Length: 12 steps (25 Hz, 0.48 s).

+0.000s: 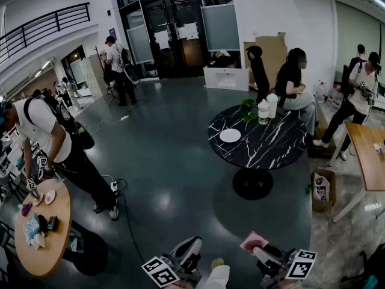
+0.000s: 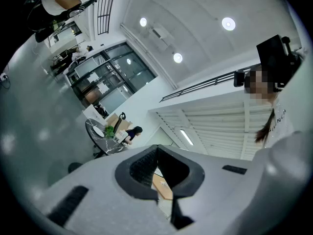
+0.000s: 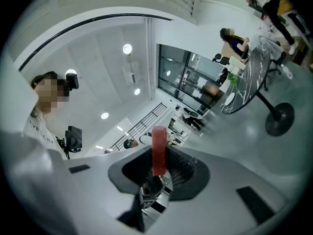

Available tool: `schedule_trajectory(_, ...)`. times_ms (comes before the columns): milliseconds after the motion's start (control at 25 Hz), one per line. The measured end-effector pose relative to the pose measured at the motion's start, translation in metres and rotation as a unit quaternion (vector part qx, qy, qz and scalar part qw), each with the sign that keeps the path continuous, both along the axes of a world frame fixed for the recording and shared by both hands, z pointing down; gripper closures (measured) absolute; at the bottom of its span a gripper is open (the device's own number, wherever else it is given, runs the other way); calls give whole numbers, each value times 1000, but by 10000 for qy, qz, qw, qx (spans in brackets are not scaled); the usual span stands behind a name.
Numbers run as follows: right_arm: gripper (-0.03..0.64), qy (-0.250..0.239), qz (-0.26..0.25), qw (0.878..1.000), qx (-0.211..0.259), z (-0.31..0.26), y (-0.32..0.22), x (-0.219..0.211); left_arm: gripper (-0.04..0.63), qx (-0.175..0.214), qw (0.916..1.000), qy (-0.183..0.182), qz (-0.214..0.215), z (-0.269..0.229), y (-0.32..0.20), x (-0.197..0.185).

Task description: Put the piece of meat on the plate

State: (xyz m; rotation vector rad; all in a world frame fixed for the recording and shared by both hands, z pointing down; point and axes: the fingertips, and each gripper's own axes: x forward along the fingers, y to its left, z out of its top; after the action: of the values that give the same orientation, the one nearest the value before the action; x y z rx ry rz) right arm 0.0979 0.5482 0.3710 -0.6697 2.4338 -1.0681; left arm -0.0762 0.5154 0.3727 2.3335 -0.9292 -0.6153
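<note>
Polished grey floor (image 1: 168, 173) runs across a wide hall, with people standing round its edges. A dark marble-topped counter (image 1: 271, 152) stands well ahead at 1 o'clock. It carries a white plate (image 1: 230, 135) near its 9 o'clock rim and a plant (image 1: 248, 110) further back. A cluttered wooden counter (image 1: 45, 261) sits at 8 o'clock.

The piece of meat (image 3: 159, 148), a flat red slab, is at 6 o'clock in the head view. The right tool (image 3: 157, 173) holds it edge-on, jaws closed on its lower end. The left tool (image 2: 159, 180) is slightly ajar with nothing in it.

The meat is judged light, soft and probably slick. A grip across its flat faces suits it, with moderate pressure. It is well apart from the plate and not yet delivered.
</note>
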Motion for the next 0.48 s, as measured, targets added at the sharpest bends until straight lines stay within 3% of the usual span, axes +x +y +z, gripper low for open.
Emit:
schedule_trajectory(280,532,136,70,9998,-146,10,-88,-3,586,-46,9999,103,122,14,-93,3)
schedule_trajectory(480,532,206,169,9996,85,-11,-156,-10,586,62,9994,254,223,2,-168,0)
